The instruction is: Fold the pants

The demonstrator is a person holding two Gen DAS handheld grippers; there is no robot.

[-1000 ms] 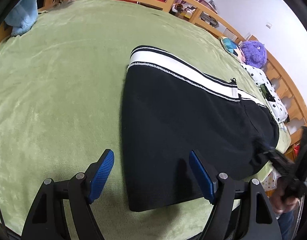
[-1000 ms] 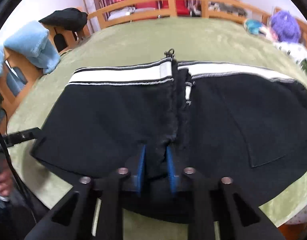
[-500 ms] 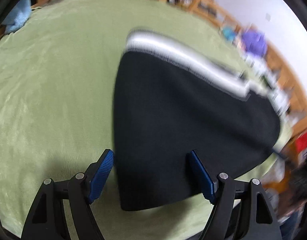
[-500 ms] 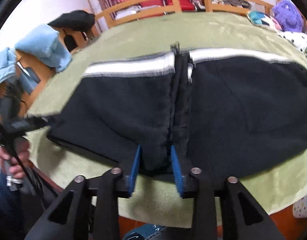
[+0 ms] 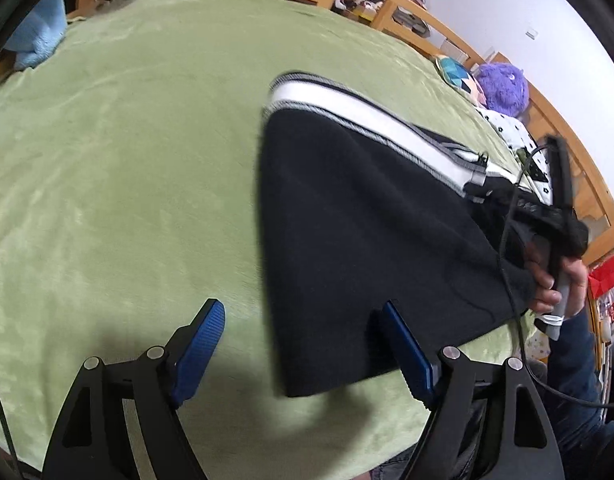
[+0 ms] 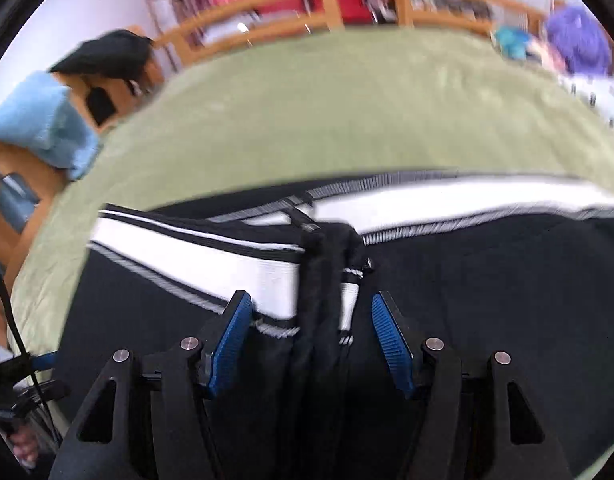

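Black pants (image 5: 367,216) with a white side stripe (image 5: 347,108) lie flat on the green blanket (image 5: 127,160). My left gripper (image 5: 301,312) hovers open over the pants' near corner, and its blue pads (image 5: 203,332) touch no cloth. In the right wrist view the pants (image 6: 507,300) fill the lower half. A raised ridge of black cloth (image 6: 327,280) runs between the fingers of my right gripper (image 6: 311,302). Its jaws are opening, and the pads (image 6: 387,336) stand clear of the ridge. The white stripe (image 6: 227,256) lies just ahead.
A wooden rail (image 5: 427,20) borders the bed. A purple plush toy (image 5: 503,88) and a spotted cloth lie at the far right, and a light blue towel (image 6: 47,120) hangs at the left. A person's hand (image 5: 547,276) holds the right gripper's handle over the pants' right end.
My right gripper let go of the bunched ridge, opened, and moved forward over the pants toward the white stripe. The left gripper stayed open over the same corner.
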